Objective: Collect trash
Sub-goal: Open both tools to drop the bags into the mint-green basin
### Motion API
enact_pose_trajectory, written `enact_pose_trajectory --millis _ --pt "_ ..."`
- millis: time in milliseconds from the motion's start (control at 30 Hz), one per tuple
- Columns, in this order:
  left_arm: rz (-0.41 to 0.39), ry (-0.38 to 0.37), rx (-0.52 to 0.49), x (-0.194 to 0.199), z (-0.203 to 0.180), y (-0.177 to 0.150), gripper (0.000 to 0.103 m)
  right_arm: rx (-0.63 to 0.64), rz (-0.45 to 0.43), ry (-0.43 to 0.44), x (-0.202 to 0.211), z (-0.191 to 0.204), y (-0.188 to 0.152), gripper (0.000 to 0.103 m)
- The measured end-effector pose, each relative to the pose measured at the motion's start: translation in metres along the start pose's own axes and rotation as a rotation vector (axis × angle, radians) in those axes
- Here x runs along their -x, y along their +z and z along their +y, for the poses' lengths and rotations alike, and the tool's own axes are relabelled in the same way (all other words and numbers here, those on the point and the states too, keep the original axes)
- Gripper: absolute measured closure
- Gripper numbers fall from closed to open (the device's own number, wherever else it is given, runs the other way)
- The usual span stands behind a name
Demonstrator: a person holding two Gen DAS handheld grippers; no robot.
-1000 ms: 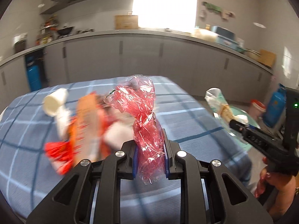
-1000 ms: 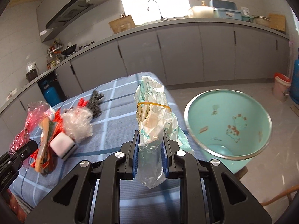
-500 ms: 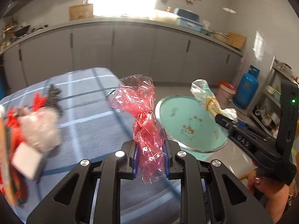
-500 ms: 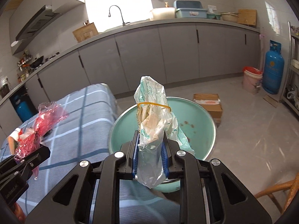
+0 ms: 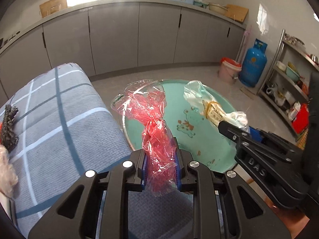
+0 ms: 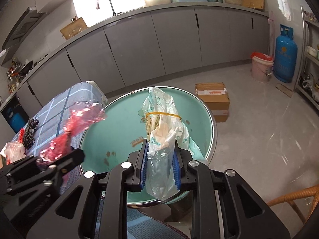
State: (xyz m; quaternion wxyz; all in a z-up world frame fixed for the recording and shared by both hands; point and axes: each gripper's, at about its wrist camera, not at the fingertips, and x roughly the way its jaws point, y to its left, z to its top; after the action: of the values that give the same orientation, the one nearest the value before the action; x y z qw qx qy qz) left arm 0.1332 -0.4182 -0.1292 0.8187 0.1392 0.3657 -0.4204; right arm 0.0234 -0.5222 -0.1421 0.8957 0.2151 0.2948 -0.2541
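Note:
My left gripper [image 5: 160,168] is shut on a crumpled red plastic wrapper [image 5: 154,127] and holds it at the table's right edge, beside the rim of a teal basin [image 5: 207,139]. My right gripper [image 6: 160,168] is shut on a clear bag with a yellow rubber band [image 6: 162,127] and holds it above the basin [image 6: 123,131]. The right gripper and its bag [image 5: 211,107] show over the basin in the left wrist view. The left gripper with the red wrapper [image 6: 75,127] shows at the left in the right wrist view.
The blue checked table [image 5: 49,123] still carries a dark scrubber [image 5: 9,127] and other trash [image 6: 14,151] at its left. A cardboard box [image 6: 213,99], a pink bucket [image 6: 261,67] and a blue gas cylinder [image 6: 285,55] stand on the floor. A wicker chair [image 6: 295,203] is at right.
Both grippers swung right from over the table toward the teal basin, each keeping its bag. The right gripper now sits above the basin.

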Motion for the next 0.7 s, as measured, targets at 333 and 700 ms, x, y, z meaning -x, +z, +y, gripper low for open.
enact_pose_trajectory --millis 333,700 --pt "-0.053 0.054 0.047 0.006 0.012 0.003 0.021 -0.051 -0.073 0.019 0.007 -0.009 0.006 0.052" --pt "-0.118 0.198 0.140 0.037 0.042 -0.005 0.006 -0.040 -0.188 -0.021 0.025 -0.006 0.010 0.036"
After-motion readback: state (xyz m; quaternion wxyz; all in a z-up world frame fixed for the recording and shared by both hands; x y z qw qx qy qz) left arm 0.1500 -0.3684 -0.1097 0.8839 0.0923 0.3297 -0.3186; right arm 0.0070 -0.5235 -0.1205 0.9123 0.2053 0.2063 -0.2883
